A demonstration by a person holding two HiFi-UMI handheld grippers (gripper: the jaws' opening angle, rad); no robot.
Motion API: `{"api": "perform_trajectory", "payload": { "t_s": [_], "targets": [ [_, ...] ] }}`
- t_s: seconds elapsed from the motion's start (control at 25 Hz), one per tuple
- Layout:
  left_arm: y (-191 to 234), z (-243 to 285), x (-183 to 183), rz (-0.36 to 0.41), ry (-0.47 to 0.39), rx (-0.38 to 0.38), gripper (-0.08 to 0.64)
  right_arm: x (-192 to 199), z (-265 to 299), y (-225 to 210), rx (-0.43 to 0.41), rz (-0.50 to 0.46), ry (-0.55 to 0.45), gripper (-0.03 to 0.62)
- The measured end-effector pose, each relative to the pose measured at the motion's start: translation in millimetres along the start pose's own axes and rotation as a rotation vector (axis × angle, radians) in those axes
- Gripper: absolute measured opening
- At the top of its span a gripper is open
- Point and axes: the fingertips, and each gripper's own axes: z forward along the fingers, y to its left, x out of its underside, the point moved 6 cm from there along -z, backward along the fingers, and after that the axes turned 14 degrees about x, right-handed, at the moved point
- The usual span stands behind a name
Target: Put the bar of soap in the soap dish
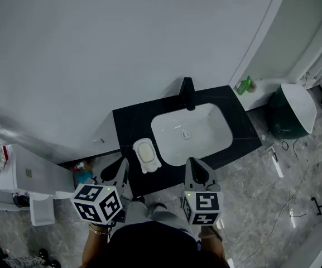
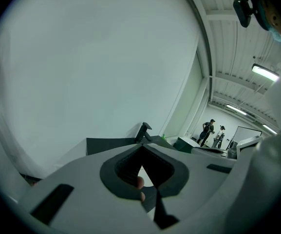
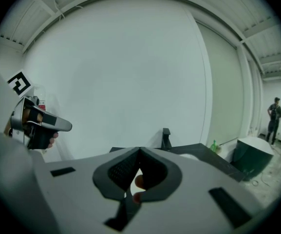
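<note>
**Q:** Bathroom corner, plain white wall (image 1: 121,38) behind a black counter (image 1: 130,121). How did the claws stand?

**A:** The right gripper (image 3: 139,150) had its jaws pressed tip to tip, with nothing caught between them. The left gripper (image 2: 142,146) was closed the same way and also empty. Both sat at the lower middle of the head view, marker cubes towards the camera, jaws pointing up the frame at the counter's near edge.

**Q:** And the bar of soap?

**A:** The bar of soap (image 1: 144,151) lay in the soap dish (image 1: 140,164), just above and between the two claws, clear of both.

**Q:** Where was the dish?

**A:** On the counter, just left of the white basin (image 1: 208,141). A black tap (image 1: 188,94) stood at the basin's upper edge.

**Q:** Farther out?

**A:** A green bottle (image 1: 244,85) sat on a white ledge at the upper right, with a dark green bin (image 1: 283,119) beside it on the grey floor (image 1: 261,194).
</note>
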Motion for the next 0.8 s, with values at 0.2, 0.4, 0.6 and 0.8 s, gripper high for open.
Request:
{"api": "perform_trajectory", "payload": {
  "t_s": [0.2,0.4,0.6,0.8],
  "targets": [
    [-1.5,-3.7,2.5,-0.003,-0.011,-0.024,-0.002,-1.1,1.8,4.1,-0.036,-0.007,-0.010,0.018],
    [-1.4,-3.0,2.5,-0.020,-0.028,-0.026,-0.002,-1.5,7.4,7.3,-0.059,-0.020,-0.007,0.018],
    [-2.8,1.2,1.7,-0.039,-0.051,-0.001,-0.002,-1.3,12.0,8.7,-0.071,-0.027,-0.007,0.018],
    [-3.5,5.7,-2.6,-0.028,-0.070,0.018,-0.002,-1.8,16.1,7.8,-0.073,-0.026,-0.006,0.018]
  ]
}}
